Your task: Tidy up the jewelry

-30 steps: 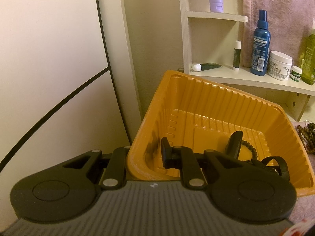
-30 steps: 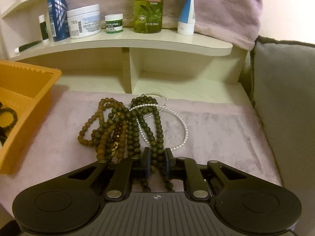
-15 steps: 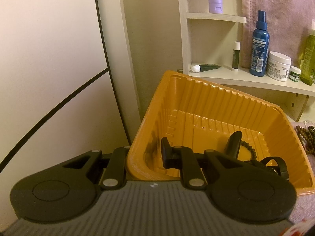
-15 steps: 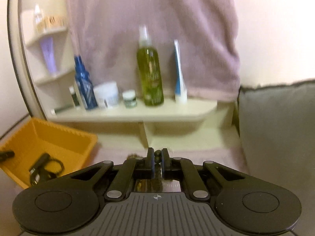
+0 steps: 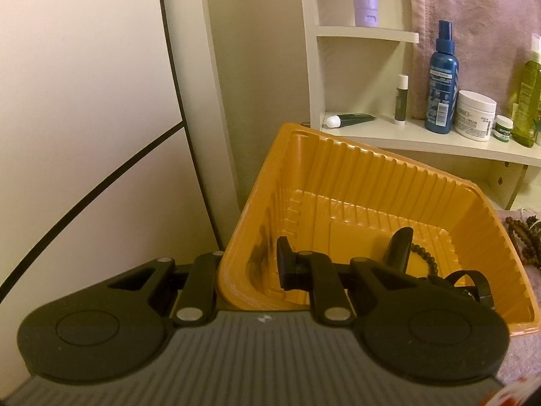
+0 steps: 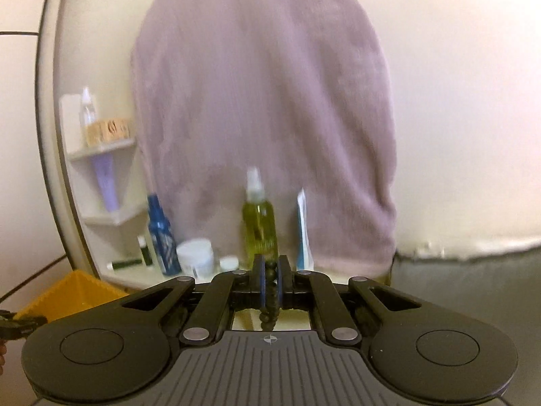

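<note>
My left gripper [image 5: 252,264] is shut on the near-left wall of the orange tray [image 5: 372,155]; one finger [image 5: 283,262] shows inside, the other is hidden outside the wall. In the tray lie a black bead bracelet [image 5: 424,257], a black clip [image 5: 399,247] and a black band [image 5: 473,280]. More brown bead strands [image 5: 524,237] rest on the pink cloth to the tray's right. My right gripper [image 6: 270,267] is raised, shut on a dark green bead strand [image 6: 270,291] that hangs down between its fingers. The tray [image 6: 74,291] sits low at the left of the right wrist view.
A cream shelf [image 5: 422,142] behind the tray carries a blue spray bottle [image 5: 441,98], a white jar [image 5: 475,115] and a green bottle [image 6: 259,223]. A pink towel [image 6: 263,118] hangs above it. A grey cushion [image 6: 473,280] lies on the right.
My right gripper closed on the dark green bead strand and lifted it off the pink cloth, tilting upward. The left gripper and the tray stayed still.
</note>
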`<state>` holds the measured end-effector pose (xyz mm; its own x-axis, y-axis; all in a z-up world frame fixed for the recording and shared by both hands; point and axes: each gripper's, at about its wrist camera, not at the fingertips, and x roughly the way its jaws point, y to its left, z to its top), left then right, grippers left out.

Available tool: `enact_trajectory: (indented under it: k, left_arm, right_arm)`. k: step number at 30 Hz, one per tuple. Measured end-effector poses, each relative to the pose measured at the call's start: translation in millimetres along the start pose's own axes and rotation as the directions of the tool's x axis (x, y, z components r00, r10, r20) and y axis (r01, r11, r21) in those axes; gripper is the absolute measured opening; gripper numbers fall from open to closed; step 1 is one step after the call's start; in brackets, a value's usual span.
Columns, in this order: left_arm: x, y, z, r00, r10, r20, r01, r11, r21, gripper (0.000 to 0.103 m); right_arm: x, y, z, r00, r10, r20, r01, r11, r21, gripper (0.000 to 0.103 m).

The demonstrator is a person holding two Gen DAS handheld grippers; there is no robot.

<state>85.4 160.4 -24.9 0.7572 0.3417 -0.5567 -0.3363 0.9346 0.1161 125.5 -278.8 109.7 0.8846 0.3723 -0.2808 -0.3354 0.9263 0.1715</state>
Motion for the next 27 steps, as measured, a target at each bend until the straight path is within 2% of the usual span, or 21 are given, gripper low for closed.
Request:
enact_trajectory:
  k: [15, 27]
  left_arm:
    - [-3, 2, 1, 1.000, -0.009, 0.010, 0.009, 1.000, -0.003, 0.015]
    - [-6, 6, 0, 1.000, -0.018, 0.016, 0.018, 1.000, -0.006, 0.015]
  right_arm:
    - [-38, 13, 58, 0.988, 0.039, 0.152, -0.024, 0.994, -0.104, 0.006]
    - [-57, 19, 92, 0.968, 0.032, 0.247, 0.012, 0.985, -0.174, 0.006]
